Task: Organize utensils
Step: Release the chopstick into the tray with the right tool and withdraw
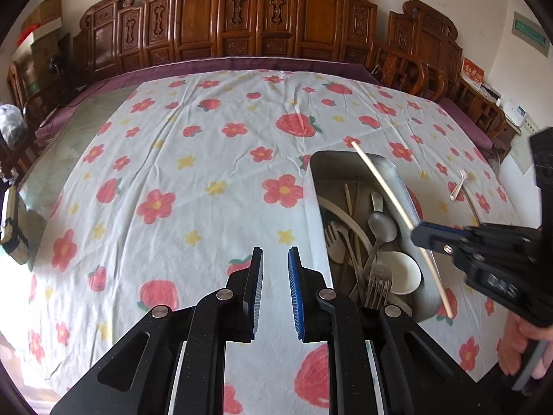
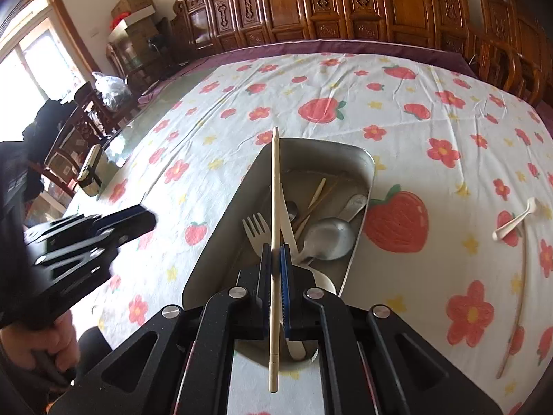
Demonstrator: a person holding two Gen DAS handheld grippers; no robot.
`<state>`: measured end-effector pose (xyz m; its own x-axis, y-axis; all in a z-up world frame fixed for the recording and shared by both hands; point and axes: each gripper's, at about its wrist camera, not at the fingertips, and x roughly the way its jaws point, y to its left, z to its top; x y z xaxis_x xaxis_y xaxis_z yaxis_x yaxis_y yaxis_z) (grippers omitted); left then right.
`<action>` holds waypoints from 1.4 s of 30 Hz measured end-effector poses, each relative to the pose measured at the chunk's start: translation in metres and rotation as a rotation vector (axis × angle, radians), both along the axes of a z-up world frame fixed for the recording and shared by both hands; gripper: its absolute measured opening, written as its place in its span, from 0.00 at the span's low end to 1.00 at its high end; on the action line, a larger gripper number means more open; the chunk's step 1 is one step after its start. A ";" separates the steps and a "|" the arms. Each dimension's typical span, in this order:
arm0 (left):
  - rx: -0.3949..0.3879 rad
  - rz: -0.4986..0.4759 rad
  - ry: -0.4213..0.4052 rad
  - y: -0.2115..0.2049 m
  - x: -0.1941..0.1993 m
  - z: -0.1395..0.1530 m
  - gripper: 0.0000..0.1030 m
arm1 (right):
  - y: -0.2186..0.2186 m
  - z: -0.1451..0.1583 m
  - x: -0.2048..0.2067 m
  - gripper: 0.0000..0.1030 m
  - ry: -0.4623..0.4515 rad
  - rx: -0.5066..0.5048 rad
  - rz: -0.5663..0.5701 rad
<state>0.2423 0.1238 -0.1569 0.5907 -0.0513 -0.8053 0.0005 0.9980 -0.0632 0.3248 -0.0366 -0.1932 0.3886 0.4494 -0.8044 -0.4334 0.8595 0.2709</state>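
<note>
My right gripper (image 2: 275,252) is shut on a pale chopstick (image 2: 275,186) and holds it above the metal tray (image 2: 221,221). The tray holds forks, spoons, chopsticks and a white ladle. From the left wrist view the right gripper (image 1: 423,237) grips the chopstick (image 1: 383,183) over the tray (image 1: 408,204). My left gripper (image 1: 275,259) is open and empty, just left of the tray above the cloth. A white spoon (image 2: 515,219) and another chopstick (image 2: 518,304) lie on the cloth right of the tray.
The table wears a white cloth with strawberries and flowers (image 1: 172,159). Carved wooden chairs (image 1: 259,24) line the far edge. A small dark object (image 2: 90,169) sits on the bare table at the left.
</note>
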 end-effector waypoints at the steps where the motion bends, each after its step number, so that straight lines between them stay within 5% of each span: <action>1: 0.000 0.000 -0.004 0.001 -0.002 0.002 0.13 | 0.002 -0.002 0.004 0.06 0.006 0.003 -0.005; 15: -0.014 -0.034 -0.041 -0.013 -0.009 0.017 0.22 | -0.014 0.007 0.012 0.11 -0.030 0.007 0.015; 28: -0.019 -0.115 -0.059 -0.060 -0.009 0.026 0.31 | -0.135 0.024 -0.028 0.11 -0.154 -0.164 -0.077; 36: -0.021 -0.176 -0.074 -0.095 -0.004 0.029 0.61 | -0.203 0.003 -0.031 0.11 -0.115 -0.223 -0.169; 38: -0.022 -0.189 -0.081 -0.103 -0.003 0.029 0.77 | -0.212 -0.005 -0.028 0.19 -0.100 -0.233 -0.184; 39: -0.026 -0.193 -0.086 -0.107 -0.003 0.028 0.79 | -0.218 -0.011 -0.026 0.30 -0.096 -0.243 -0.193; 42: -0.023 -0.215 -0.076 -0.120 -0.001 0.026 0.82 | -0.226 -0.025 -0.019 0.33 -0.074 -0.251 -0.210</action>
